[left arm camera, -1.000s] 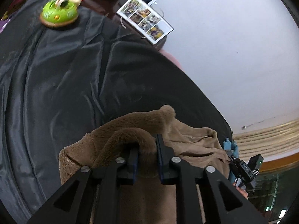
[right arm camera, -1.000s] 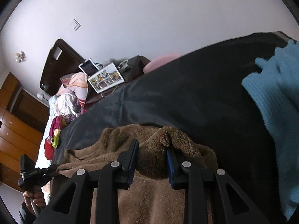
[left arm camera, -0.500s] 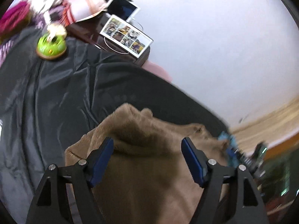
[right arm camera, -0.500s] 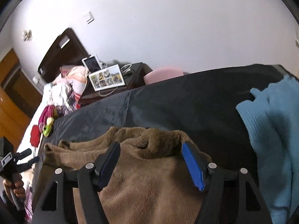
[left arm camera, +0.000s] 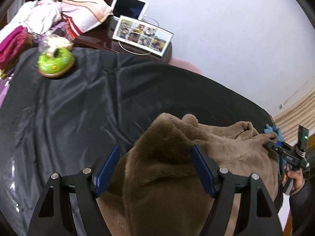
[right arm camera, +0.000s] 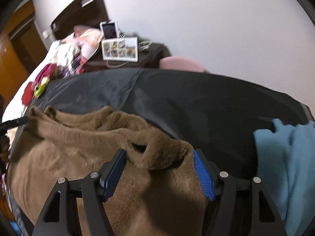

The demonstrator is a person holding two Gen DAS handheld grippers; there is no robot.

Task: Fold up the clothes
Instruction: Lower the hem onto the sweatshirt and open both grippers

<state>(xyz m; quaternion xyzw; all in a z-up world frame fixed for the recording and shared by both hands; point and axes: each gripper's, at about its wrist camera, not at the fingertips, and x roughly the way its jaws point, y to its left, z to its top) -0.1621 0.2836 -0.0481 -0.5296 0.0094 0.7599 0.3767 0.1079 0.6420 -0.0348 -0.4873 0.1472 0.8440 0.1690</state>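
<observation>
A fluffy brown garment (left arm camera: 169, 177) (right arm camera: 82, 157) lies bunched on a black sheet (left arm camera: 69, 108) (right arm camera: 196, 102). My left gripper (left arm camera: 155, 167) is open, its blue pads wide apart on either side of a raised fold at the garment's left end. My right gripper (right arm camera: 159, 169) is open too, straddling a rolled brown edge at the garment's right end. Neither grips the cloth. The left wrist view shows the right gripper (left arm camera: 289, 153) at far right, held by a hand.
A light blue knit garment (right arm camera: 285, 157) lies right of the brown one. A green toy (left arm camera: 56, 62) sits on the sheet's far left. Beyond stand a dark bedside table with a photo frame (left arm camera: 142, 35), a tablet (left arm camera: 130, 6), piled clothes (left arm camera: 59, 17) and a white wall.
One second ago both grippers were shut on the brown garment's folds. Both have opened and let the cloth drop, and both have drawn back a little.
</observation>
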